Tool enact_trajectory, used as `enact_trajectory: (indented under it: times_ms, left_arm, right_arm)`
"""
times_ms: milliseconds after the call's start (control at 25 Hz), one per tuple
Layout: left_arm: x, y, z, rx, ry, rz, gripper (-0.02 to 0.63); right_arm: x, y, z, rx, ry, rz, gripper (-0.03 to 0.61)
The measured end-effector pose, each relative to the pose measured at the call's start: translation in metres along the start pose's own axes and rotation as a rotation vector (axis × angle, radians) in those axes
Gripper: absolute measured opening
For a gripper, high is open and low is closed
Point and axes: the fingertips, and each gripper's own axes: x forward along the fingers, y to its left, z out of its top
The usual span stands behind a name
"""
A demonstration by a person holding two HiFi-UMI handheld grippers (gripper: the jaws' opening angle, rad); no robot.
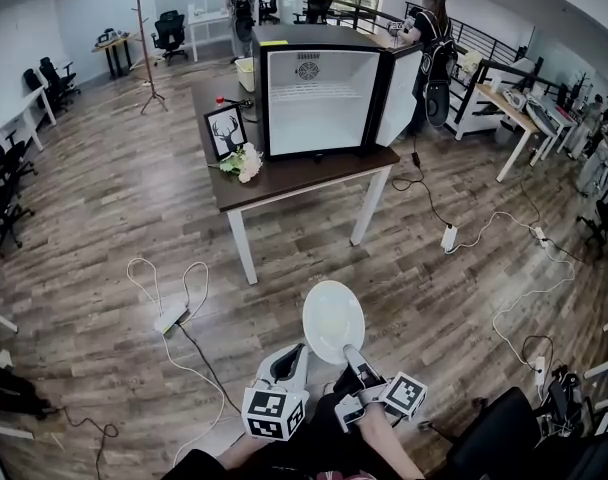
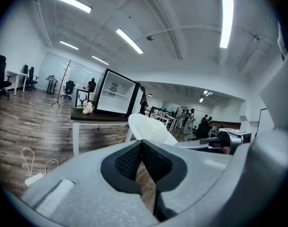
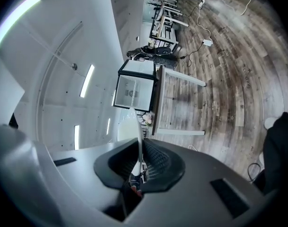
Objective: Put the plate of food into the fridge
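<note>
Plate (image 1: 332, 320) is pinched at its near rim by right gripper (image 1: 353, 354), left gripper (image 1: 296, 354) closed empty; open mini fridge (image 1: 309, 103) is sited far, dead ahead.

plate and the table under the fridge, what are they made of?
Plate: white, smooth and slightly glossy, with a thin edge. It looks like ceramic or melamine; the look doesn't settle which.
Table: dark brown matte top, likely wood or laminate. The white legs are probably painted metal.
</note>
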Motion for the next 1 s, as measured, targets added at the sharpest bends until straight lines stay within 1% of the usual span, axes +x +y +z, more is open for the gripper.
enact_trajectory:
  times_ms: [200, 400, 680, 1000]
  left_arm:
    - [0.012, 0.012, -0.004, -0.002, 0.016, 0.023, 0.008]
    - [0.038, 0.023, 0.001, -0.004, 0.015, 0.054, 0.008]
    - [0.089, 0.038, 0.015, -0.023, 0.012, 0.102, 0.008]
    - [0.161, 0.045, 0.042, -0.025, 0.002, 0.145, 0.008]
  right_arm:
    - [0.013, -0.008, 0.009, 0.019, -0.003, -0.015, 0.034]
    - [0.035, -0.02, 0.031, 0.045, 0.015, -0.025, 0.037]
    - [0.08, -0.024, 0.073, 0.029, 0.072, -0.025, 0.037]
    - [0.131, -0.028, 0.133, 0.029, 0.106, -0.03, 0.038]
